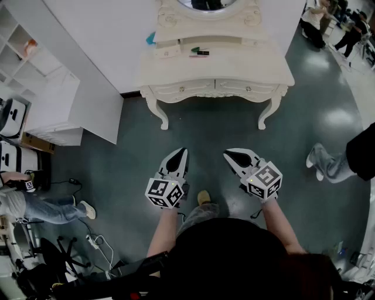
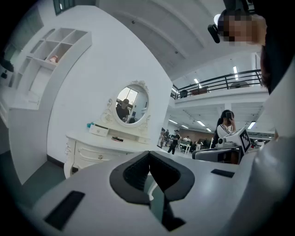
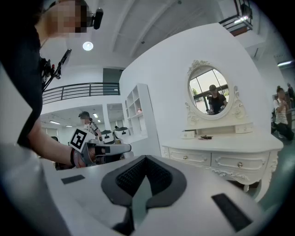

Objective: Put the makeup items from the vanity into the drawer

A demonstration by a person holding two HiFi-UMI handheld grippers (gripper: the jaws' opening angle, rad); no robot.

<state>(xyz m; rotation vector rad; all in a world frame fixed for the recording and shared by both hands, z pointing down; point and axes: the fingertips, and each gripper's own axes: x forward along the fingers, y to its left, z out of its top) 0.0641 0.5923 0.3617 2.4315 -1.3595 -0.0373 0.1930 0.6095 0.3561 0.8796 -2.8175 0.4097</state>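
A white cubby shelf (image 1: 23, 53) is standing at the far left, well apart from the work. The left hand-held gripper (image 1: 183, 153) is being held at waist height over the dark floor (image 1: 211, 129). Its jaws are pressed together with nothing between them, as its own view shows (image 2: 149, 154). This is probably because nothing is within reach.

Ahead, the cream vanity (image 1: 234, 64) is being faced from well apart. The makeup items are lying on its raised back ledge, under the oval mirror (image 1: 208, 4). From the left they are a teal item (image 1: 151, 38), a small white box (image 1: 168, 51), a green stick (image 1: 197, 49) and a dark stick (image 1: 201, 54) (too small to be named more closely). The last two are lying just beside each other.

Below the surface, the left drawer (image 1: 181, 89) and the right drawer (image 1: 246, 89) are both shut, so nothing is being stored yet. The task is judged to be at its very start: an approach is being called for, then a pull on one drawer knob.

The right hand-held gripper (image 1: 228, 155) is being carried level with the left one. Its jaws are likewise closed on nothing (image 3: 145, 159), and it is pointing towards the vanity. At the far right edge a bystander (image 1: 337, 161) is being passed, clear of the route.
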